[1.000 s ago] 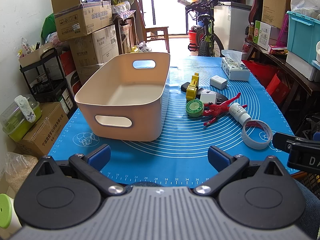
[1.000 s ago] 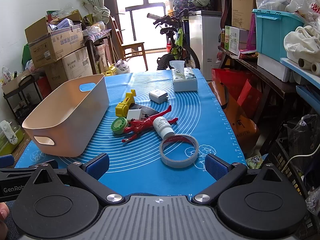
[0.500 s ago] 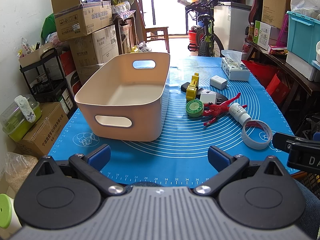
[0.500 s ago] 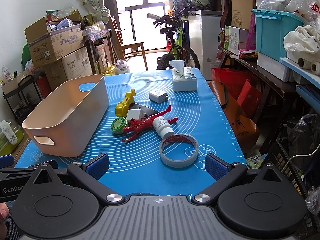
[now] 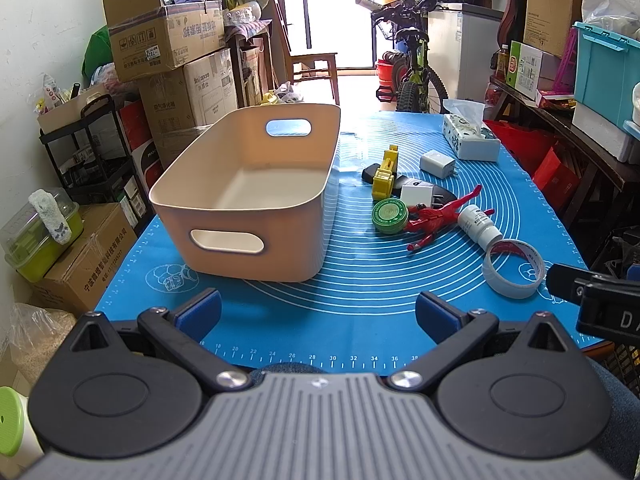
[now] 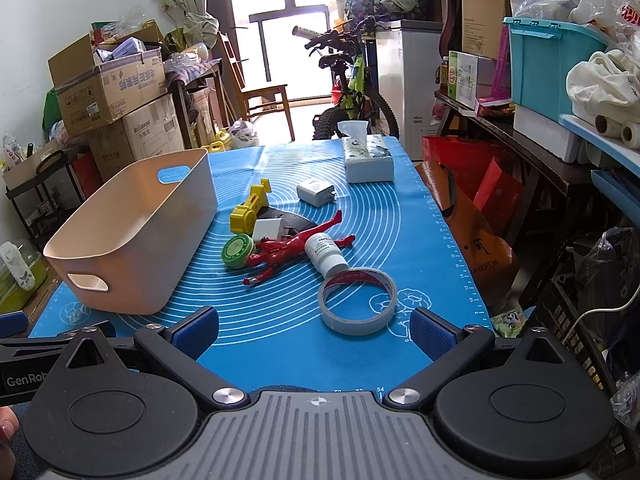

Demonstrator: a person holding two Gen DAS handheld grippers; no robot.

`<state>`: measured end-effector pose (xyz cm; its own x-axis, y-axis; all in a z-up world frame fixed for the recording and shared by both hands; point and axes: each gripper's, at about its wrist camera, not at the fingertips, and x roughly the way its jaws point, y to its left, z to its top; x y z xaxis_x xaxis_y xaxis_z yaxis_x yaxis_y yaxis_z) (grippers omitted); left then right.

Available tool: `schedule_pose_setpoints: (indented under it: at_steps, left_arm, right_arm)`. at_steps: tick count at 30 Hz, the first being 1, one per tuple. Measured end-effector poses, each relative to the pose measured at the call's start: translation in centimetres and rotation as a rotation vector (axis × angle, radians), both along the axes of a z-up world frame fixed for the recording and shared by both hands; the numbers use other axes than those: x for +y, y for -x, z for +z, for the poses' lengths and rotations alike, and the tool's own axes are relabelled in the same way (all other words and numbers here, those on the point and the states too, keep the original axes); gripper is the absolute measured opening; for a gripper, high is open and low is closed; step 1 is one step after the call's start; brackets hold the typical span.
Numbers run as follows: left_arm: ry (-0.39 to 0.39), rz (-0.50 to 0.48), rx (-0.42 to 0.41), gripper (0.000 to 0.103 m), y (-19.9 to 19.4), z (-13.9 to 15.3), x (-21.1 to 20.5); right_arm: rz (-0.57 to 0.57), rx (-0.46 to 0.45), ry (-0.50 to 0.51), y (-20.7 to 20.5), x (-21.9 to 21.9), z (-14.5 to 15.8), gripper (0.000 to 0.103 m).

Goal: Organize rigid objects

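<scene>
Toys, bottle point(image 6: 325, 253) and tape point(image 6: 357, 300) are laid on the mat point(image 6: 420, 240), right of the bin point(image 5: 256, 188). Left gripper point(image 5: 319, 312) and right gripper point(image 6: 315, 328) are held wide open, gripping nothing.

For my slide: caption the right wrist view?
Open right gripper faces a tape roll, red figure and empty beige bin.

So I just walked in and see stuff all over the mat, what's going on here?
A person holds a gripper in each hand at the table's near edge. Left gripper and right gripper are both open and hold nothing. The beige bin is empty. The tape roll, pill bottle, red figure, green tin and yellow toy lie on the blue mat.
</scene>
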<state>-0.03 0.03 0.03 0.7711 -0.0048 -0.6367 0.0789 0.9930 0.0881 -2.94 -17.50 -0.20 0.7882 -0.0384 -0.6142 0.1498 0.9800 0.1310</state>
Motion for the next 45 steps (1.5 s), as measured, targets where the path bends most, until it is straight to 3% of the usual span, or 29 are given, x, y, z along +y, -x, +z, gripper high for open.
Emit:
schedule_pose_setpoints:
  at_steps: [12, 16, 20, 27, 31, 35, 37, 45]
  left_arm:
    - [0.000, -0.003, -0.005, 0.102, -0.1, 0.3, 0.4]
    - [-0.026, 0.000, -0.047, 0.102, -0.5, 1.2, 0.1]
    - [-0.038, -0.021, -0.047, 0.102, -2.5, 3.2, 0.8]
    - [0.027, -0.046, -0.025, 0.102, -7.2, 6.3, 3.1]
    - [-0.047, -0.060, -0.037, 0.102, -10.0, 6.7, 3.8]
    - [-0.108, -0.067, 0.004, 0.102, -13.1, 6.0, 4.9]
    - [-0.109, -0.049, 0.044, 0.102, -14.8, 5.2, 5.8]
    - [0.023, 0.023, 0.194, 0.099, -21.9, 2.2, 10.9]
  right_arm:
    - [-0.013, -0.008, -0.010, 0.1, -0.3, 0.4, 0.101]
    - [-0.019, -0.014, -0.016, 0.2, -0.5, 0.3, 0.101]
    - [-0.006, -0.060, 0.000, 0.3, -0.1, 1.8, 0.101]
    - [0.011, -0.057, -0.002, -2.8, -0.3, 3.4, 0.101]
    - [0.012, -0.050, 0.008, -5.4, -0.5, 3.6, 0.101]
    - [-0.015, -0.026, -0.026, -8.1, -1.2, 2.7, 0.101]
    - [-0.029, -0.021, 0.005, -9.4, -1.3, 2.1, 0.101]
    - [-0.035, 0.092, 0.010, -13.7, -1.2, -1.5, 0.101]
